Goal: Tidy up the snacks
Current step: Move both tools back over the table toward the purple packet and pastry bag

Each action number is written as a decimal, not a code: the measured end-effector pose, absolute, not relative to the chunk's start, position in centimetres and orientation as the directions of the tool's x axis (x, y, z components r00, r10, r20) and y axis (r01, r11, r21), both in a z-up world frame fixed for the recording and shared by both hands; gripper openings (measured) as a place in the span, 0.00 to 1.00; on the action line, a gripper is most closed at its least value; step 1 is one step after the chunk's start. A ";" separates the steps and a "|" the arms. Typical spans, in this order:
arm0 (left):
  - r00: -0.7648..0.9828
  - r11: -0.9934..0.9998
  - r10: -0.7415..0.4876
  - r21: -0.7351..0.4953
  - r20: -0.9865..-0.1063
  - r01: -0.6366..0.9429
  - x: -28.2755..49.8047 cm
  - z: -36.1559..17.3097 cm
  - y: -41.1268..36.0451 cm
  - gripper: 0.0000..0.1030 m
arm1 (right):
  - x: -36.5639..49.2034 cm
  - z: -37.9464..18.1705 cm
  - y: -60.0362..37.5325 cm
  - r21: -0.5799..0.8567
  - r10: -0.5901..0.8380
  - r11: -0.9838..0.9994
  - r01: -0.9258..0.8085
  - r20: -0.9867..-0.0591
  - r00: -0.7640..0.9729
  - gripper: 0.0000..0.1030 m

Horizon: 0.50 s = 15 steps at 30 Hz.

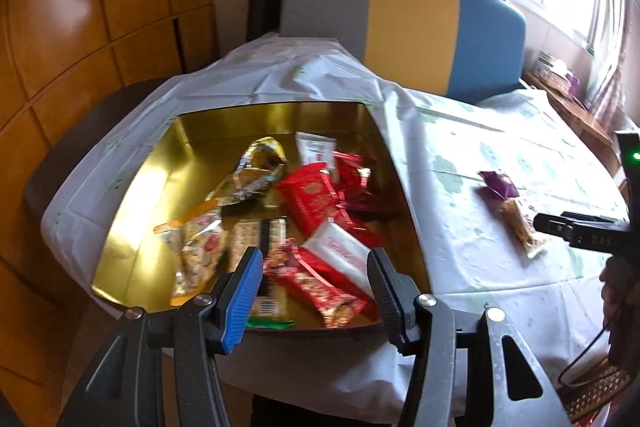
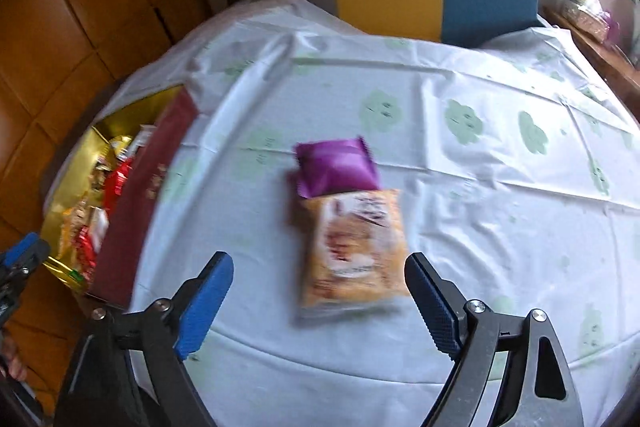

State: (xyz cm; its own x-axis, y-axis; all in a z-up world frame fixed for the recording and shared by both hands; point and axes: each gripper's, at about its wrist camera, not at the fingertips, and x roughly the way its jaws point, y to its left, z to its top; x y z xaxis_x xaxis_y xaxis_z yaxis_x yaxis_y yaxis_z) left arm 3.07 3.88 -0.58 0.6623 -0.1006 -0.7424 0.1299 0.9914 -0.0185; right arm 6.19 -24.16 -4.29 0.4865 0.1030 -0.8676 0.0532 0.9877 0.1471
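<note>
A gold-lined box [image 1: 140,195] sits at the left end of the table and holds several snack packets, mostly red ones [image 1: 316,203]. My left gripper [image 1: 316,267] hovers over the box's near side, open, with nothing pressed between its pads. On the cloth to the right lie a purple packet [image 2: 338,167] and, overlapping its near edge, an orange packet [image 2: 356,247]. My right gripper [image 2: 320,263] is open just above the orange packet, its fingertips on either side and clear of it. In the left wrist view both packets [image 1: 520,227] lie beside the right gripper's finger [image 1: 560,227].
A white tablecloth with green prints [image 2: 480,187] covers the table. A chair with a grey, yellow and blue back [image 1: 408,23] stands behind it. Wooden cabinets [image 1: 80,27] lie to the left, a cluttered side shelf [image 1: 560,79] by the window. The box's dark red outer wall [image 2: 136,203] faces right.
</note>
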 end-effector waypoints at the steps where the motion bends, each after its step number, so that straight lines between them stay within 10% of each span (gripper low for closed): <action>1: 0.661 0.990 -0.106 -0.018 -0.743 0.139 3.1 -0.6 3.6 0.54 | 6.2 -4.5 -24.7 0.142 0.097 0.988 0.059 -0.873 0.477 0.86; 15: 0.627 0.971 -0.180 -0.034 -0.758 0.238 2.6 -1.4 0.3 0.54 | 9.6 -7.0 -25.8 0.100 0.074 0.994 0.044 -0.913 0.400 0.93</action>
